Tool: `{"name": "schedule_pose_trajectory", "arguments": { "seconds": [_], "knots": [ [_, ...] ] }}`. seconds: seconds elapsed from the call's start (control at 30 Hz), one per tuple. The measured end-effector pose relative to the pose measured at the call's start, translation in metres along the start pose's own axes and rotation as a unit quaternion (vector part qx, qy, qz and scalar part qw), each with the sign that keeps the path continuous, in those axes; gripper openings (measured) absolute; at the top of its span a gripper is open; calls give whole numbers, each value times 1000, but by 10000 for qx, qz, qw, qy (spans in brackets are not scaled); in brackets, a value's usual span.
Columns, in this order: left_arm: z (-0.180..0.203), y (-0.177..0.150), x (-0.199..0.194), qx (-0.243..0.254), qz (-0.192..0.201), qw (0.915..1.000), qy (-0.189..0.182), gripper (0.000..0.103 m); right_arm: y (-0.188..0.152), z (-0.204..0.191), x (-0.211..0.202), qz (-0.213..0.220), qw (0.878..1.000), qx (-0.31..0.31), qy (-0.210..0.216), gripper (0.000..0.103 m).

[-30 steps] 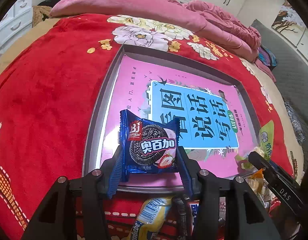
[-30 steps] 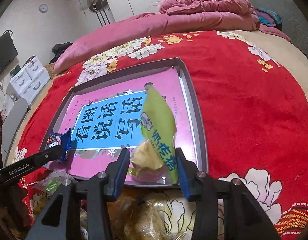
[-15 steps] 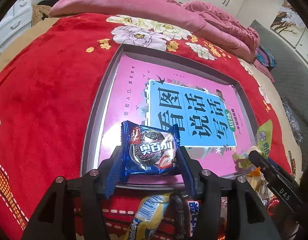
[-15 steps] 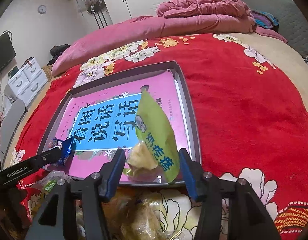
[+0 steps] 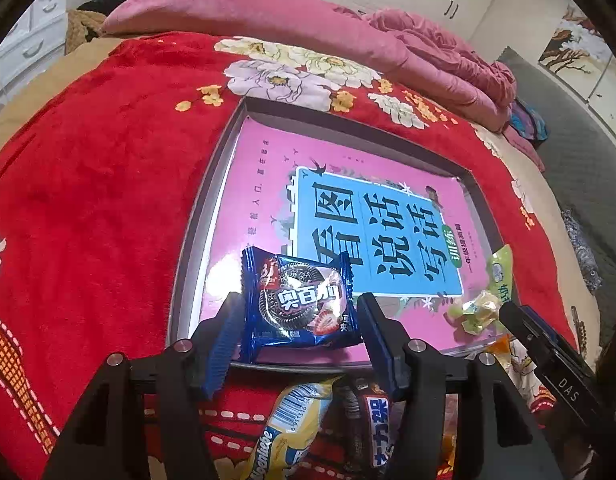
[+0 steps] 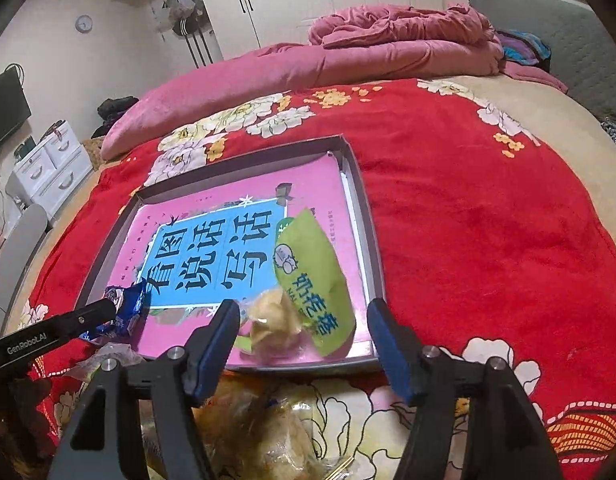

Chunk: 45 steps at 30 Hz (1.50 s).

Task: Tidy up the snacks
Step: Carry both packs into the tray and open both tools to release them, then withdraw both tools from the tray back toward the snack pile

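A grey tray (image 5: 195,216) lined with a pink and blue book cover lies on the red floral blanket. My left gripper (image 5: 299,316) is open; a blue cookie packet (image 5: 297,304) lies between its fingers on the tray's near left corner. My right gripper (image 6: 303,320) is open wide; a green and clear snack bag (image 6: 308,280) rests on the tray's near right corner between its fingers. The tray (image 6: 372,240), the cookie packet (image 6: 125,312) and the left gripper's finger (image 6: 47,332) show in the right wrist view. The green bag (image 5: 484,300) shows in the left wrist view.
More wrapped snacks lie on the blanket just in front of the tray: a yellow packet (image 5: 283,432), a dark one (image 5: 372,424), and clear bags of pastries (image 6: 259,432). A rolled pink quilt (image 6: 308,68) lies across the far side of the bed.
Both grippers opened and let go of their packets, which now lie on the tray's near edge. Both grippers drew back a little.
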<state>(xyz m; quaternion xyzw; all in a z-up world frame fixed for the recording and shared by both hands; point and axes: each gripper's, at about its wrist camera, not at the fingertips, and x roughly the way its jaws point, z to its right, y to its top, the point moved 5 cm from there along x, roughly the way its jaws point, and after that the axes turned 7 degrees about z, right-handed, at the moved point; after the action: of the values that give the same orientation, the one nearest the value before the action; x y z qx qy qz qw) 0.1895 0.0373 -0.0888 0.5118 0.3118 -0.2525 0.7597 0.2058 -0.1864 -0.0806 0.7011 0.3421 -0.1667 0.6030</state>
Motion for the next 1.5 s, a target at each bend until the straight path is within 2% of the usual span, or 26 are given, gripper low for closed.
{"name": "schedule_pose_trajectory", "arguments": {
  "seconds": [0.07, 0.2, 0.33, 0.87, 1.03, 1.5],
  "knots": [
    [1, 1, -2, 22, 44, 10000, 14, 61, 0, 1, -1, 9, 10000, 17, 25, 66],
    [3, 3, -9, 50, 110, 9999, -23, 71, 2, 1, -4, 74, 10000, -20, 4, 66],
    [6, 4, -15, 120, 194, 9997, -54, 72, 3, 4, -8, 155, 9999, 28, -35, 70],
    [-4, 5, -35, 69, 370, 9993, 71, 77, 6, 10, -22, 318, 9994, 144, 37, 71],
    [-9, 6, -44, 23, 449, 9989, 119, 79, 7, 8, -32, 453, 9988, 151, 120, 77],
    [-5, -10, -60, 287, 318, 9991, 20, 80, -2, -12, -45, 415, 9986, -148, 308, 78]
  ]
}}
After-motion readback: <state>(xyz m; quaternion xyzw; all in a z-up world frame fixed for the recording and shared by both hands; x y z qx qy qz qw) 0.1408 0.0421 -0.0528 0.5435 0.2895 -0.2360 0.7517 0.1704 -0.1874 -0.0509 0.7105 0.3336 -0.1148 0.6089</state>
